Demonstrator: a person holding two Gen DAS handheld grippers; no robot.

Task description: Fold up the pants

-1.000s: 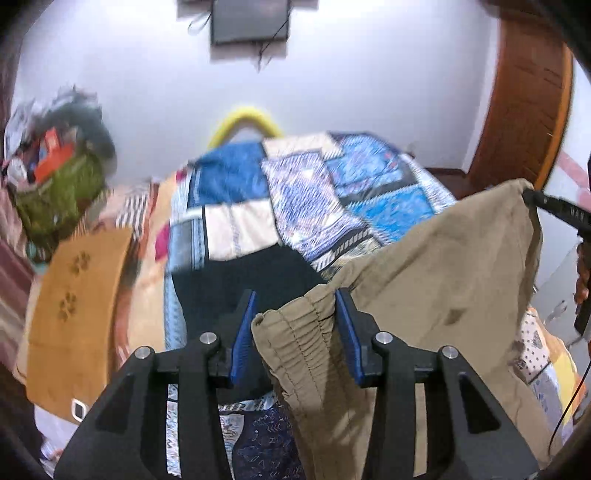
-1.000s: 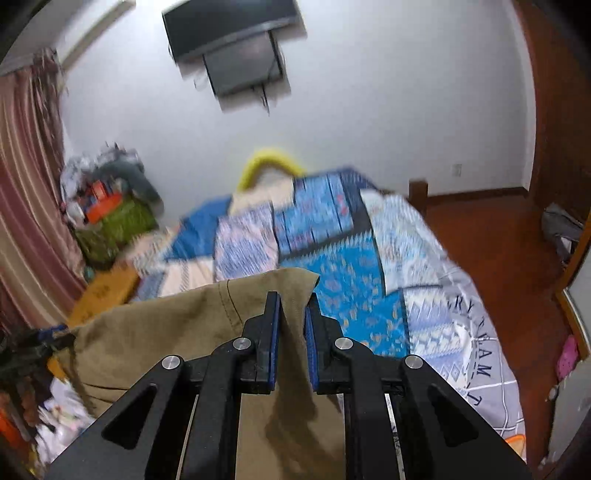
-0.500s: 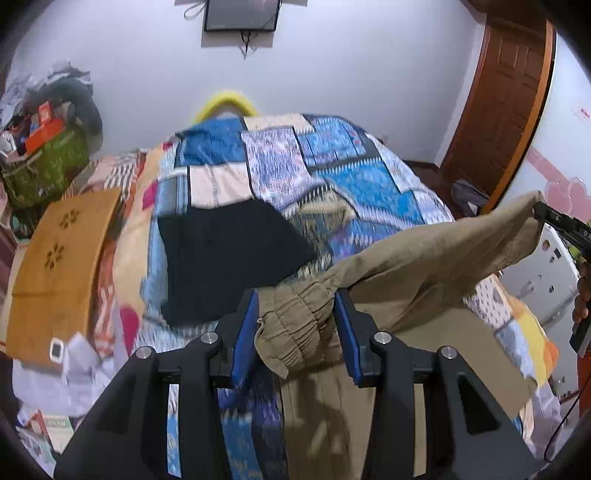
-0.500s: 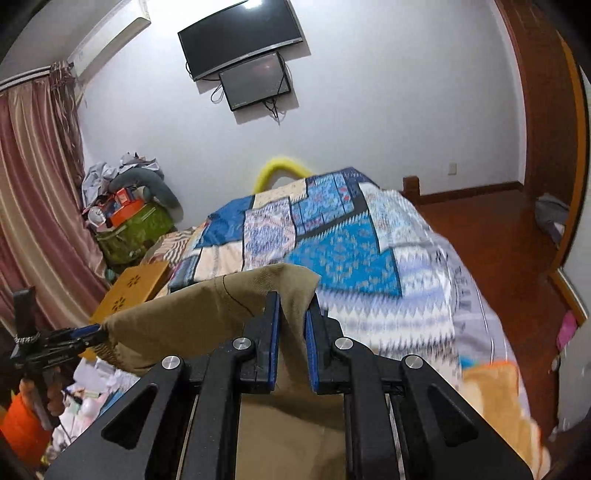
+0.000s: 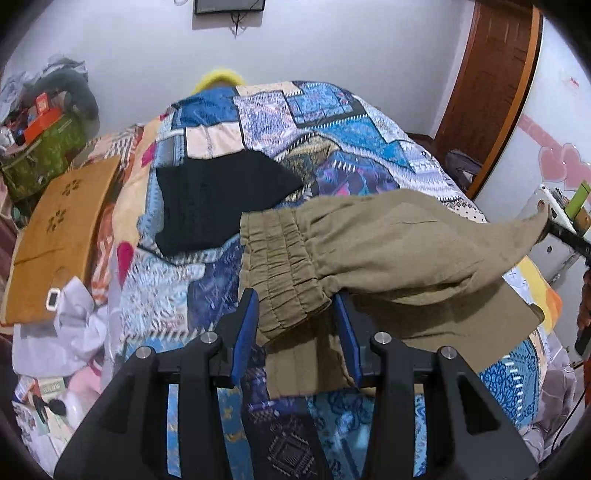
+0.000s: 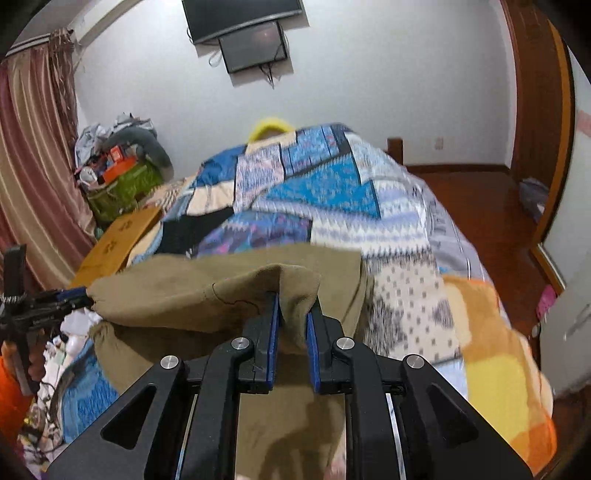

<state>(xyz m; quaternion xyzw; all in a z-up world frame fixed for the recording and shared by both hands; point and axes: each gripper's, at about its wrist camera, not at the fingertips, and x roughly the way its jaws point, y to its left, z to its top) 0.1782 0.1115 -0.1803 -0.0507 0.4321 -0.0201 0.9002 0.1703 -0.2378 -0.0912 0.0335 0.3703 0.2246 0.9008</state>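
- Left gripper [image 5: 297, 332]: fingers clamped on the bunched elastic waistband of the khaki pants [image 5: 388, 251]; the blue pads pressed on the gathered fabric from both sides.
- Right gripper [image 6: 293, 334]: fingers almost fully closed, pinching a thin fold of the same pants [image 6: 207, 295] at the far end of the garment.
- Pants were stretched between the two grippers, held just above the bed [image 5: 332, 122]. The upper layer hung taut in the air; a lower layer sagged and draped down onto the patchwork quilt [image 6: 317, 192] near the front edge of the bed.
- In the left wrist view, the right gripper's tip [image 5: 565, 234] showed at the right edge with the pants corner pulled to a point there. In the right wrist view, the left gripper [image 6: 55, 299] showed at the left edge, with the waistband end gathered at it.
- A black garment [image 5: 214, 199] lay flat on the quilt beyond the waistband, apart from the pants.
- A brown cardboard box [image 5: 55, 236] sat just left of the bed; a green bag [image 5: 40, 155] with clutter on it was behind the box, against the wall.
- A wall-mounted TV [image 6: 240, 14] hung above the head of the bed; a wooden door [image 5: 487, 88] stood on the right.
- The right wrist view was motion-blurred on the quilt; fine pattern detail was unreadable.
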